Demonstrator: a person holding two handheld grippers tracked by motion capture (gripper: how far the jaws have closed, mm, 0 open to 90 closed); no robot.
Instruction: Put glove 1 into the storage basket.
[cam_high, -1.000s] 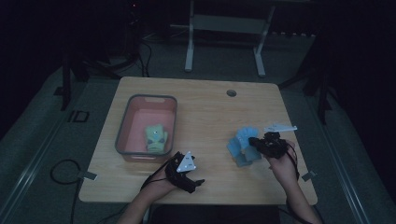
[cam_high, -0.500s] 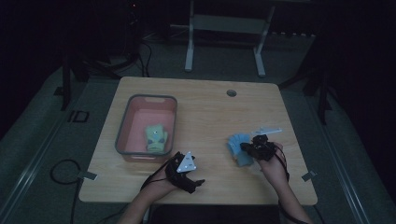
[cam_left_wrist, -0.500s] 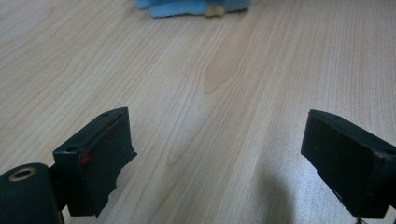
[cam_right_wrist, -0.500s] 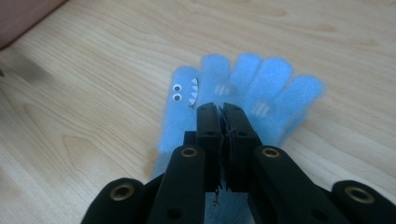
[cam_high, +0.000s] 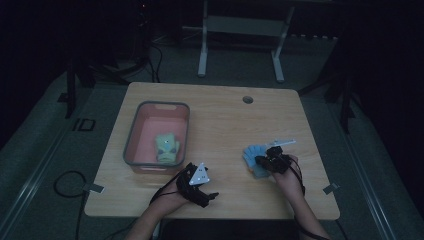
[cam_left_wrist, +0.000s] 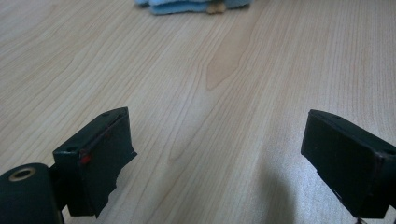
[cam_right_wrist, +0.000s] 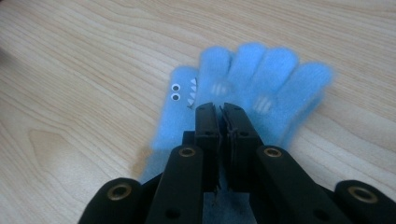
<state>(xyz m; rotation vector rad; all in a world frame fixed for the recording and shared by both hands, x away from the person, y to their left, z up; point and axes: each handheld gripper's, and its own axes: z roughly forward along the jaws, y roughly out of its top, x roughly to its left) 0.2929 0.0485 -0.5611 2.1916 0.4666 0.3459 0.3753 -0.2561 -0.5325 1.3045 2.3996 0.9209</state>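
A blue glove (cam_right_wrist: 243, 79) with a small monster face lies flat on the wooden table (cam_high: 225, 120), right of centre. My right gripper (cam_right_wrist: 223, 111) is shut over its palm and pinches the fabric; in the high view the right gripper (cam_high: 270, 161) sits on the blue glove (cam_high: 252, 159). My left gripper (cam_high: 204, 192) rests near the front edge with its jaws wide apart and nothing between them. In the left gripper view the left gripper (cam_left_wrist: 219, 158) faces bare wood, with the blue glove (cam_left_wrist: 191, 5) far off. A green glove (cam_high: 166, 146) lies in the pink bin (cam_high: 150, 107).
The grey-rimmed pink bin stands on the table's left half. A thin pale strip (cam_high: 283, 143) lies just behind the right gripper. A round cable hole (cam_high: 247, 99) sits near the far edge. Dark floor, cables and a stand surround the table.
My right gripper has slid left onto the blue glove, and the glove has shifted slightly left. The left gripper has stayed put.
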